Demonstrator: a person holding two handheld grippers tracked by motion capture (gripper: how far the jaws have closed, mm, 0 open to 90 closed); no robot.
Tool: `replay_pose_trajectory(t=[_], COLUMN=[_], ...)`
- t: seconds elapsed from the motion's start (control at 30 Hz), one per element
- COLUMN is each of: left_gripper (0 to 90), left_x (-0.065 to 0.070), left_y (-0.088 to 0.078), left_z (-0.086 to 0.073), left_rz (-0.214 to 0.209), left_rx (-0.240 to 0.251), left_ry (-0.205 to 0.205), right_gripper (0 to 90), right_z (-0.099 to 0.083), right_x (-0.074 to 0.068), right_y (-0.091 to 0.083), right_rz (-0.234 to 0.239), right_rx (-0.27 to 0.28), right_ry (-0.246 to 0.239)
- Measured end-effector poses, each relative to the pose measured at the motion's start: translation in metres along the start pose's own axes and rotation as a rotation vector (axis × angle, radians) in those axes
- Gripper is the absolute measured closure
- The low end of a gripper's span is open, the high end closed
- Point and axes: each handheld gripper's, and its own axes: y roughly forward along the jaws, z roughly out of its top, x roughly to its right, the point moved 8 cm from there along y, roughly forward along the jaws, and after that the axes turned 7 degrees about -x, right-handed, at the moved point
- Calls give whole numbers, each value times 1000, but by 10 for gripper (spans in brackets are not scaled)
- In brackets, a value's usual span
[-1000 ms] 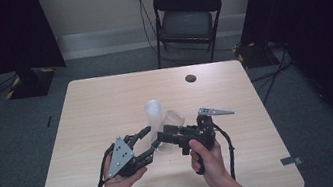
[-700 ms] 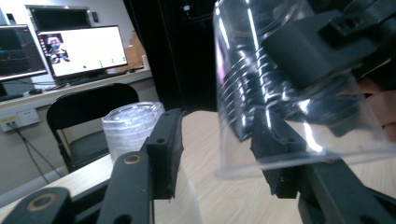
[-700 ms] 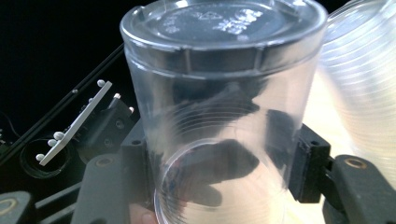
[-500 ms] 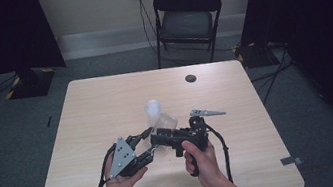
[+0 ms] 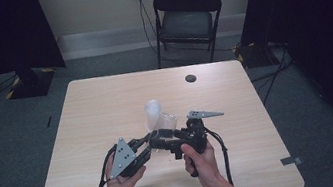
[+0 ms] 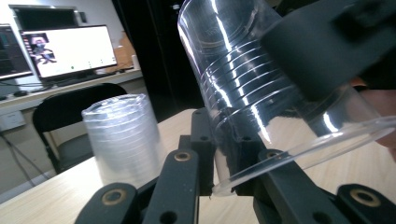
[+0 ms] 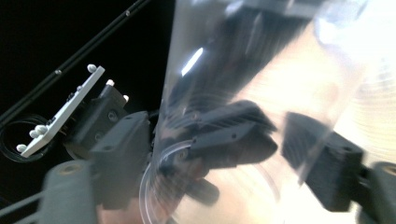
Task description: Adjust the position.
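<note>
The clear plastic cup [image 6: 261, 88] you are working with is thin-walled and see-through, ringed with fine ribs round its body, tapering toward the base and ending in a rolled lip. It hangs tilted above the near middle of the table [image 5: 105, 103], between your two grippers, mouth toward you and downward. In the high view it shows as a pale glassy shape [image 5: 168, 121] just above the jaws.

Your left gripper [image 6: 219, 182] has its matte black jaws pinched on the cup's rim, one inside the wall and one outside. Your right gripper [image 7: 224, 140] grasps the cup's side: one ridged black pad lies inside, seen through the plastic, the other outside the wall. That view is blurred, so finer detail is hard to tell.

Just beyond the cup stands a stack of clear cups [image 6: 123, 137], upside down on the table, its nested rims making close bands.

The table is pale wood-grain laminate with rounded corners. A small dark disc [image 5: 191, 78] lies near its far edge, well apart from the cups. Behind the table stands a black folding chair [image 5: 185, 19] on grey carpet.
</note>
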Motion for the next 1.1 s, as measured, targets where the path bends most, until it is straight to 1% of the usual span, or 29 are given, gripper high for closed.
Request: replay_pose_trajectory(t=[0.03, 0.07, 0.1, 0.13, 0.27, 0.33, 0.43, 0.5, 0.57, 0.6, 0.7, 0.9, 1.0, 1.07, 1.1], left_gripper=[834, 834, 836, 836, 836, 836, 835, 834, 834, 834, 834, 833, 832, 832, 832], left_x=[-1, -2, -3, -4, -7, -7, -6, -6, -6, -6, -6, -6, -6, -6, -6], left_y=[-1, -1, -1, -2, -3, -3, -3, -3, -4, -4, -5, -6, -7, -7, -7], left_z=[-1, -1, -2, -3, -5, -7, -7, -8, -9, -9, -11, -14, -17, -18, -18], left_rz=[8, 10, 6, 15, 7, 3, -22, -31, -40, -47, -60, -84, -91, -94, -102], left_rx=[-4, -1, -3, -5, -4, -13, -17, -23, -36, -39, -52, -80, -104, -123, -125], left_ry=[2, -7, -11, -11, -49, -53, -71, -91, -102, -116, -134, -153, -151, -153, -161], right_gripper=[187, 174, 155, 145, 144, 144, 144, 144, 144, 144, 144, 144, 144, 144, 144], right_z=[0, 0, 1, 1, 2, 3, 3, 3, 4, 4, 5, 6, 7, 9, 9], right_x=[0, 0, 1, 2, 4, 6, 8, 10, 10, 11, 12, 15, 17, 18, 19], right_y=[0, 0, 0, -1, -3, -5, -7, -9, -11, -12, -15, -20, -24, -27, -29], right_rz=[-3, -3, -7, -15, -19, -24, -33, -34, -34, -37, -42, -45, -53, -55, -60], right_rx=[1, 2, 6, 10, 16, 19, 26, 29, 36, 36, 41, 45, 55, 60, 61], right_ry=[0, -3, -3, -3, -12, -12, -14, -17, -18, -20, -22, -22, -24, -24, -27])
